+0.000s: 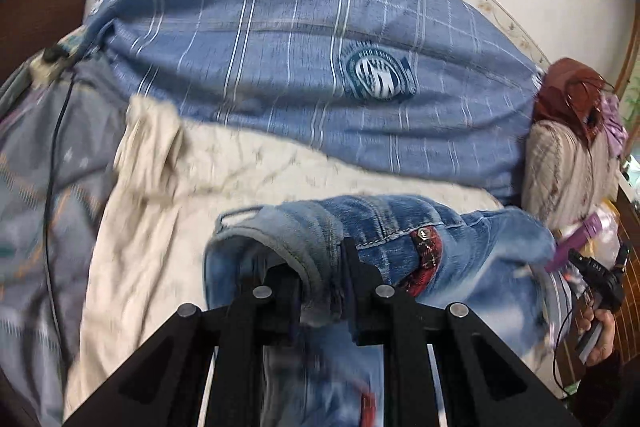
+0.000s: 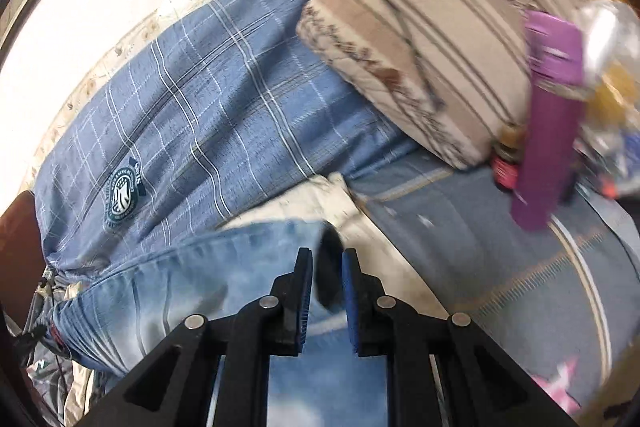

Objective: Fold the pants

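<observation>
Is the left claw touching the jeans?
Touching: in the left wrist view the left claw is shut on a bunched fold of the jeans.

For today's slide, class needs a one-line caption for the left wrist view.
Left gripper clamps the jeans at the waistband, above a cream sheet and blue plaid quilt.

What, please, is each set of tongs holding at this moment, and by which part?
Both hold the jeans: the left tongs grip the waistband, the right tongs an edge of denim.
</observation>
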Demonstrator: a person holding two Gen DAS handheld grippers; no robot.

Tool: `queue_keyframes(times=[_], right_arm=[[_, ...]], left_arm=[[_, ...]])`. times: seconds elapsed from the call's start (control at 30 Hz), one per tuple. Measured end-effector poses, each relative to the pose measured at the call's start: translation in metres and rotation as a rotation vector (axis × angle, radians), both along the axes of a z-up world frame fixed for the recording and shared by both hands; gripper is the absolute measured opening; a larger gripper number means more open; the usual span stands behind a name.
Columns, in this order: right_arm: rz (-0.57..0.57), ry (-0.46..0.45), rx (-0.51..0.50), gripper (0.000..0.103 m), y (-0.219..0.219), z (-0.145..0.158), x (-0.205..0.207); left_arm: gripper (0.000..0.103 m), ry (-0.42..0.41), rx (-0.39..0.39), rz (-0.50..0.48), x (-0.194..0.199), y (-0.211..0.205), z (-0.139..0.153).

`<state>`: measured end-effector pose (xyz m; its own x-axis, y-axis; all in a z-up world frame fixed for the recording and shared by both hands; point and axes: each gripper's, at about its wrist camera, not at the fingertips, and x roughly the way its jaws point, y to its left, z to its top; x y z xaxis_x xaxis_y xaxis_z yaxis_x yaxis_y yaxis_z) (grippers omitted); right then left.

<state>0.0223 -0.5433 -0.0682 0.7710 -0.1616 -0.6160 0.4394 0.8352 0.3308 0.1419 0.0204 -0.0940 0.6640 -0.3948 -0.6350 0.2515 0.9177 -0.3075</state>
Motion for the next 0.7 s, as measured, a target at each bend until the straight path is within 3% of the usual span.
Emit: queue_keyframes(times=[0.2,0.4,0.43,0.47,0.5,0.57,0.7], right_arm=[[0.013,0.037,0.109,0.016,0.002,-0.022,-0.057],[0.05,0.008,0.326,0.025,-0.001,-0.026,-0.043],[0.047,0.009,0.343,0.037,0.0,-0.028,-0.039],[0.031,0.018,0.358,0.064,-0.001,-0.03,-0.033],[0.014,0.03,0.362,0.075,-0.001,-0.033,-0.028],[-0.016,0.031,0.384,0.08,-0.002,-0.041,-0.024],[-0.044,-0.007,0.589,0.08,-0.008,-0.073,-0.027]], left_arm=[[0.019,0.065,0.002,-0.016,-0.064,0.004,-0.041],[0.019,0.094,-0.015,0.006,-0.082,0.007,-0.056],[0.019,0.085,-0.006,0.006,-0.085,0.007,-0.056],[0.019,0.082,-0.002,0.003,-0.086,0.007,-0.057],[0.019,0.084,0.0,0.0,-0.087,0.008,-0.059],[0.019,0.101,-0.003,0.001,-0.087,0.008,-0.064],[0.019,0.108,-0.005,0.005,-0.087,0.009,-0.068]])
